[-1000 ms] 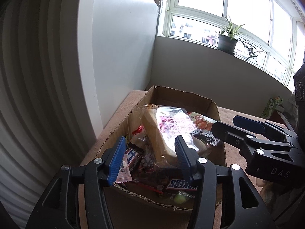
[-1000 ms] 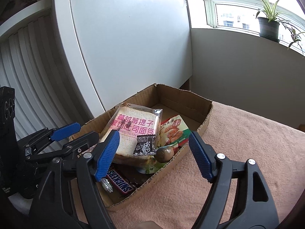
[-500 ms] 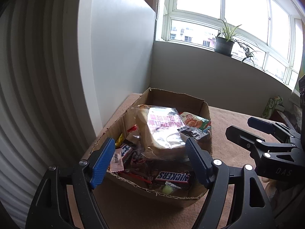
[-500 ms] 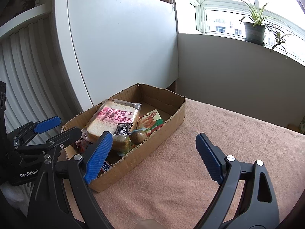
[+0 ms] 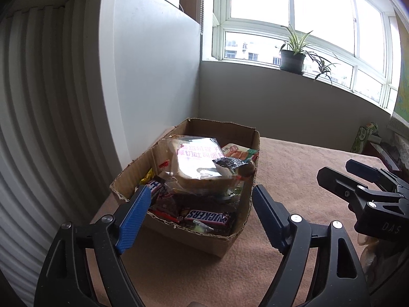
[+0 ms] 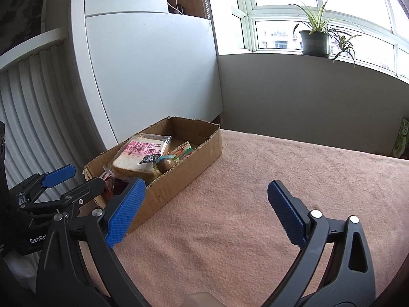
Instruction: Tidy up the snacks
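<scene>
A cardboard box (image 5: 237, 232) full of snacks sits on the pink tablecloth (image 5: 294, 168) by the white wall. On top lies a bagged bread slice with pink print (image 5: 198, 160); a Snickers bar (image 5: 208, 216) lies at the near end. The box also shows in the right wrist view (image 6: 179, 181), with the bread (image 6: 141, 154) in it. My left gripper (image 5: 199, 217) is open and empty, in front of the box's near end. My right gripper (image 6: 204, 212) is open and empty over the bare cloth, to the right of the box.
A white cabinet panel (image 6: 153, 76) and a ribbed white wall (image 5: 38, 128) stand behind and left of the box. A potted plant (image 6: 314, 39) sits on the window sill. A green carton (image 5: 363, 134) stands at the table's far right.
Both grippers have pulled back from the box, which now looks smaller and farther. The left gripper's fingers have opened wider. The right gripper has swung right over the cloth.
</scene>
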Demonstrator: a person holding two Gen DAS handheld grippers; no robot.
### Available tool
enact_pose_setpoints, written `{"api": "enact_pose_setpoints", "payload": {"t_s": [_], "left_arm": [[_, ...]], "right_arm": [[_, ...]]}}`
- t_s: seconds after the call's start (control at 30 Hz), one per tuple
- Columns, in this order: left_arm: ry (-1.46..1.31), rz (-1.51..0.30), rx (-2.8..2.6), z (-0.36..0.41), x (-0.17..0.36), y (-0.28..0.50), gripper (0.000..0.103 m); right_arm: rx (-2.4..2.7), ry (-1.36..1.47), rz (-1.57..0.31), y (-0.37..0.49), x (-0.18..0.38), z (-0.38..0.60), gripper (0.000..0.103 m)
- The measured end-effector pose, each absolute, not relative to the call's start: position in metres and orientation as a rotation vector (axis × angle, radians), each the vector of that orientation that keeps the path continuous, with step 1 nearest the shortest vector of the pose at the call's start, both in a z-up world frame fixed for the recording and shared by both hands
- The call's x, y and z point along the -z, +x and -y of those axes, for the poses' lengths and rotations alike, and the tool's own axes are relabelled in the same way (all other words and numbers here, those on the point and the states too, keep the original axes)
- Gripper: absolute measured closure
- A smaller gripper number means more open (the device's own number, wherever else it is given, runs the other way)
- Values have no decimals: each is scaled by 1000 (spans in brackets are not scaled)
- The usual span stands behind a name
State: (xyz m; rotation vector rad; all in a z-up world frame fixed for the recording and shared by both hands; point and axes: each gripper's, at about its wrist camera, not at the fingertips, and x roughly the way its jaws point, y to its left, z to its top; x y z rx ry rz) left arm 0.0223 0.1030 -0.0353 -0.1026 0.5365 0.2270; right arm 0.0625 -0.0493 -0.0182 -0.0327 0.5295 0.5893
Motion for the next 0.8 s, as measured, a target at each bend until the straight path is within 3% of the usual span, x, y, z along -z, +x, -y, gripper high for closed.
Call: {"api": "enact_pose_setpoints", "payload": {"t_s": [0.13,0.8], "left_arm": [[-75,-552,-212,-89,39,24,22],[-133,-561,-260,-102,43,23,21]], "right_arm": [[-585,-33,-506,61,16,53,0],[-566,-87,-513,61,25,48,0]]}}
